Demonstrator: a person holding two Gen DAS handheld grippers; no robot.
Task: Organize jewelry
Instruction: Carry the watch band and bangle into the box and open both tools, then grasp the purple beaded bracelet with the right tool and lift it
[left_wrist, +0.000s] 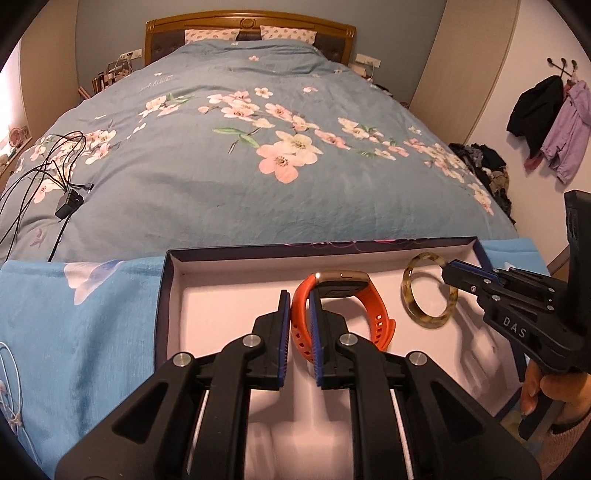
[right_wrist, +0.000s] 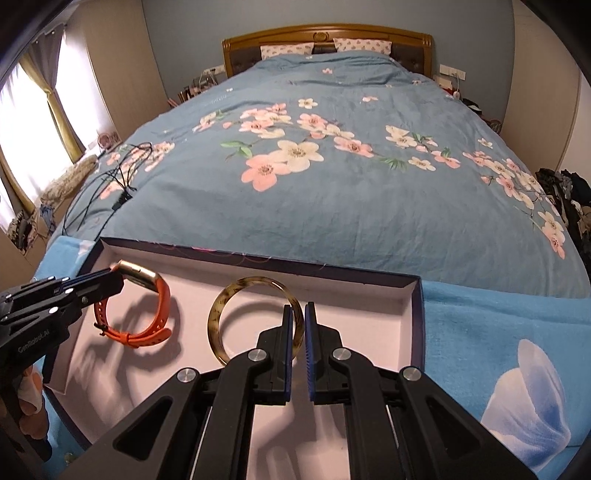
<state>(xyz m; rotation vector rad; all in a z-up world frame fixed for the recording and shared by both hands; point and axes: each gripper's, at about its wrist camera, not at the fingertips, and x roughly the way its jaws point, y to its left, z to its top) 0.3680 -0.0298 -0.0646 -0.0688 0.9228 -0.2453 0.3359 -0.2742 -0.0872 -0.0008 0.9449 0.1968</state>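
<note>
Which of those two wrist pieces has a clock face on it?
The orange watch, held by the left gripper. The tortoiseshell bangle in the right gripper is a plain ring.

Daylight blows out white at the curtained window (right_wrist: 26, 147) far left of the right gripper (right_wrist: 298, 325), while the room stays moderately dim and warm. Both fisheye views bend walls and bed edges and go black in the corners. On the tray floor (right_wrist: 347, 314), the watch (right_wrist: 147, 314) and bangle (right_wrist: 255, 321) cast soft grey shadows. The floor nearest the left gripper (left_wrist: 300, 314) looks smeared and out of focus
</note>
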